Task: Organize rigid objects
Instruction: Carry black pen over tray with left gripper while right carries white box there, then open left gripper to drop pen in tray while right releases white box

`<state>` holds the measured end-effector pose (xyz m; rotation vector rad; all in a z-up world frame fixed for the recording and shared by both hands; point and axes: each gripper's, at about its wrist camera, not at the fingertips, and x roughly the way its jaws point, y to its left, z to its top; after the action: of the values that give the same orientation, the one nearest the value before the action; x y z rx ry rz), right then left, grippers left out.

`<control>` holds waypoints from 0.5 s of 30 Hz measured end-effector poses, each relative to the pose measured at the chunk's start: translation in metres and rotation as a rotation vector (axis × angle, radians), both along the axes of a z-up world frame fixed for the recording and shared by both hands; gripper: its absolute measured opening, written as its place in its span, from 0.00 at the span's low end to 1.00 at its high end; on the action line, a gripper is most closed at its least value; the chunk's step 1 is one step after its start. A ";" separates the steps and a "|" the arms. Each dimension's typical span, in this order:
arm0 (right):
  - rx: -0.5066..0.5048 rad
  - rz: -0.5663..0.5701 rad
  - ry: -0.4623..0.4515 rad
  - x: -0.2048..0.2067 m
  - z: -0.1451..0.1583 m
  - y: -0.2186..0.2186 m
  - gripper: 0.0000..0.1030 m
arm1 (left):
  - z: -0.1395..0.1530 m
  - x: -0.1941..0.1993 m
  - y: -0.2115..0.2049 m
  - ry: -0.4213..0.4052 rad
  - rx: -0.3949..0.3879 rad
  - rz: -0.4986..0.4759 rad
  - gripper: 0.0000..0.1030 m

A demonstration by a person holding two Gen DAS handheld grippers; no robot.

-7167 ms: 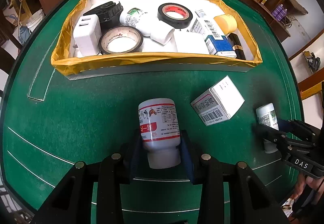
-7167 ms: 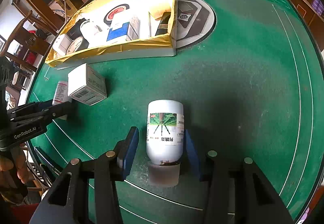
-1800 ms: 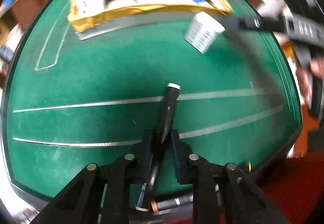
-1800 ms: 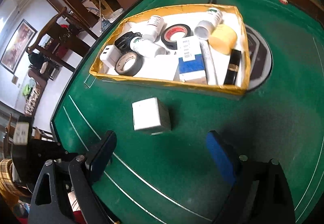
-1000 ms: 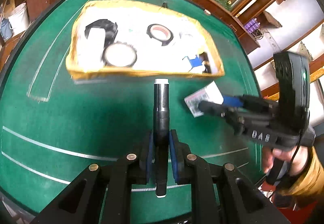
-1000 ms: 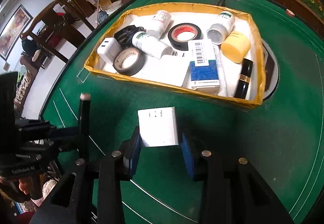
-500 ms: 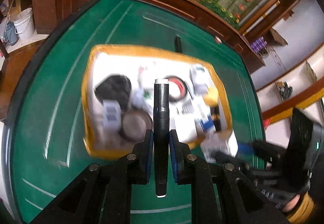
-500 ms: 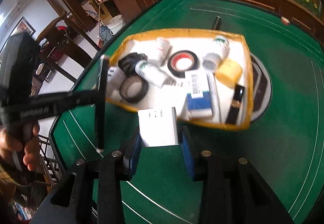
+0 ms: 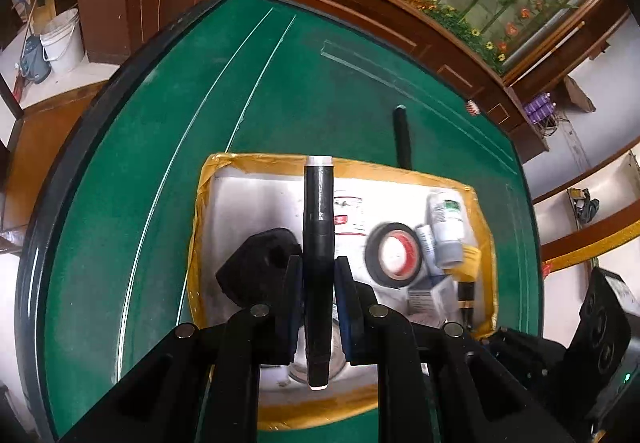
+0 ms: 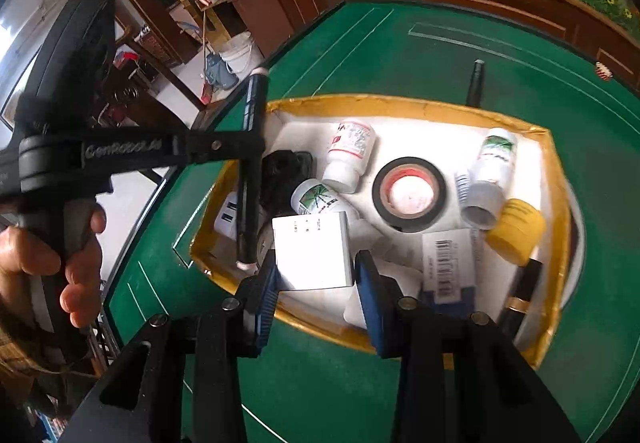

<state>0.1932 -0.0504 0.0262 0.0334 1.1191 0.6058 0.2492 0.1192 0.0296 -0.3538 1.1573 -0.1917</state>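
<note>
I see green felt [image 9: 160, 171] with wood cabinets behind and bare cloth past the tray [image 10: 400, 105] rim. My left gripper [image 9: 317, 283] pinches a pen [image 9: 318, 227] and my right gripper [image 10: 316, 275] pinches a box [image 10: 312, 251], both over the crowded tray.

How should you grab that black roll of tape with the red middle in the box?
The black tape roll lies flat in the yellow-edged box, hole up. Probably best to come straight down from above, one finger in the hole and one outside, pinching the wall on its near-left side, away from the white bottle crowding its right.
</note>
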 end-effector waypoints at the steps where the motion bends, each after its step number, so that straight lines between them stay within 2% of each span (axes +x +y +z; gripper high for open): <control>1: -0.004 0.005 0.012 0.000 -0.004 0.001 0.35 | -0.002 0.001 0.001 0.005 0.000 0.000 0.14; 5: -0.020 0.031 0.058 0.002 -0.014 0.007 0.35 | -0.011 0.009 0.004 0.019 -0.010 -0.002 0.14; 8: -0.068 0.030 0.074 0.004 -0.021 0.010 0.35 | -0.014 0.013 0.004 0.020 -0.009 -0.011 0.14; 12: -0.177 0.018 0.036 0.003 -0.028 0.013 0.33 | -0.015 0.015 0.000 0.018 -0.006 -0.028 0.14; 15: -0.190 0.025 0.022 0.005 -0.028 0.017 0.33 | -0.016 0.016 -0.002 0.027 -0.005 -0.036 0.14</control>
<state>0.1983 -0.0338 -0.0023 -0.1377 1.1957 0.5198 0.2647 0.1175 0.0137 -0.3412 1.1906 -0.2219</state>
